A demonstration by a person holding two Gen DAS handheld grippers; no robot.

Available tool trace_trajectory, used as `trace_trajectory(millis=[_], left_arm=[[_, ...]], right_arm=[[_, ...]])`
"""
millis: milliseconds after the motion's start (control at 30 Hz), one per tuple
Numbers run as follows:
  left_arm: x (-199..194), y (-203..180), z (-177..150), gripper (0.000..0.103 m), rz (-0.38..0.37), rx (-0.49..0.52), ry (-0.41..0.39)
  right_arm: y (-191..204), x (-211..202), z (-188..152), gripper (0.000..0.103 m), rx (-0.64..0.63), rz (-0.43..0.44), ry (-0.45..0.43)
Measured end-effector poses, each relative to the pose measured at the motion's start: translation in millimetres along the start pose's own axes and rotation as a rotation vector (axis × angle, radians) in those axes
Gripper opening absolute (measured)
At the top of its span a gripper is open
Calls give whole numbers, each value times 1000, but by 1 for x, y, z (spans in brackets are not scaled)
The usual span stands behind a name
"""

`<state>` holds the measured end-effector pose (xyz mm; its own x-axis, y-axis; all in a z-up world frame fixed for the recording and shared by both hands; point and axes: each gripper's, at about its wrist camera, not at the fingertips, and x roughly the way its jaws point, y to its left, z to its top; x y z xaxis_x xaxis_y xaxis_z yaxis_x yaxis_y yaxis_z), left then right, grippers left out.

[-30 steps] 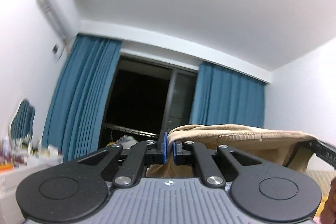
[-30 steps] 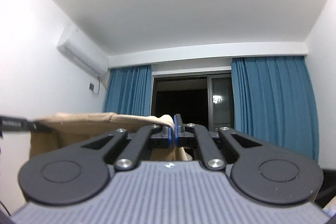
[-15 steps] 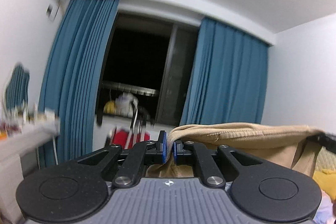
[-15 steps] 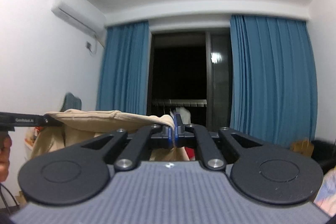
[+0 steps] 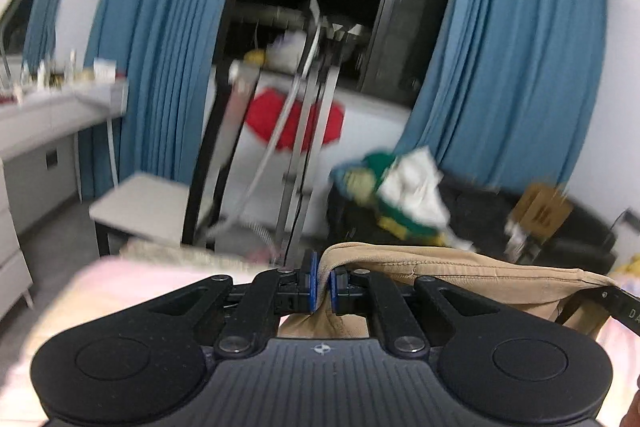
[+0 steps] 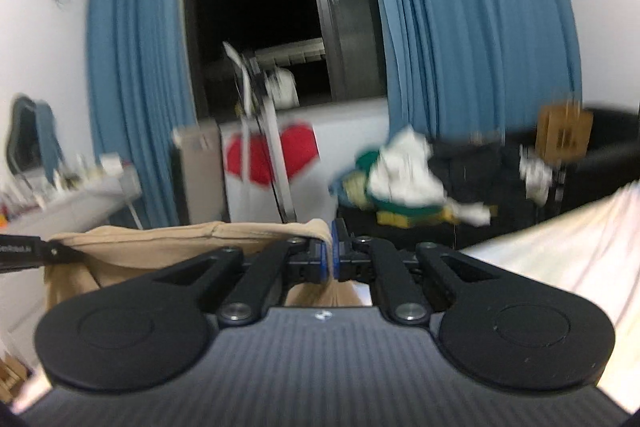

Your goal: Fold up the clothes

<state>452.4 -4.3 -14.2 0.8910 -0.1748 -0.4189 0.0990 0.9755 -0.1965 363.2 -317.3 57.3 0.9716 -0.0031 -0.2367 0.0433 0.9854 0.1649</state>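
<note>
Pinching tan garment (image 5: 460,267) (both jaws level)

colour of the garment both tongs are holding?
Tan/beige, plain. The garment shows best in the left wrist view.

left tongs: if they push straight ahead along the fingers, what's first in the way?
Probably the metal stand beyond the bed edge, rising right above the left tongs, which are shut on the beige garment. Between them the way looks free, but motion blur and fisheye make depth uncertain.
</note>
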Motion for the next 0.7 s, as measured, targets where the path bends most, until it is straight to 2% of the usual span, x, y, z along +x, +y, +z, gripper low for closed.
trace_trajectory(millis=[167,300,367,400,433,467,500,533,567,633,700], left_arm=[[99,21,-70,8,30,-3,114],[147,41,-99,12,38,-63,199],[138,44,-97,20,32,-62,205],[129,44,-94,26,27,-57,203],[119,44,-91,48,22,-51,200],[110,45,-89,65,17,-46,198],[100,45,-86,70,12,-41,195],[91,45,-83,78,7,-36,193],[82,45,-80,81,3,-30,191],[55,48,-74,81,-9,-28,184],[7,57,-66,83,-26,-49,173]], right_arm=[[-13,92,-59,6,-12,-3,126],[-20,124,-96,7,-10,3,217],[-22,128,-101,8,19,21,241],[-23,128,-102,13,35,34,254],[-24,127,-102,16,49,44,274],[-24,126,-102,36,63,55,294],[-24,122,-99,61,75,73,310],[-24,117,-97,71,85,92,315],[-22,108,-94,80,89,115,314],[-17,85,-86,79,94,143,317],[-13,59,-80,79,108,164,313]])
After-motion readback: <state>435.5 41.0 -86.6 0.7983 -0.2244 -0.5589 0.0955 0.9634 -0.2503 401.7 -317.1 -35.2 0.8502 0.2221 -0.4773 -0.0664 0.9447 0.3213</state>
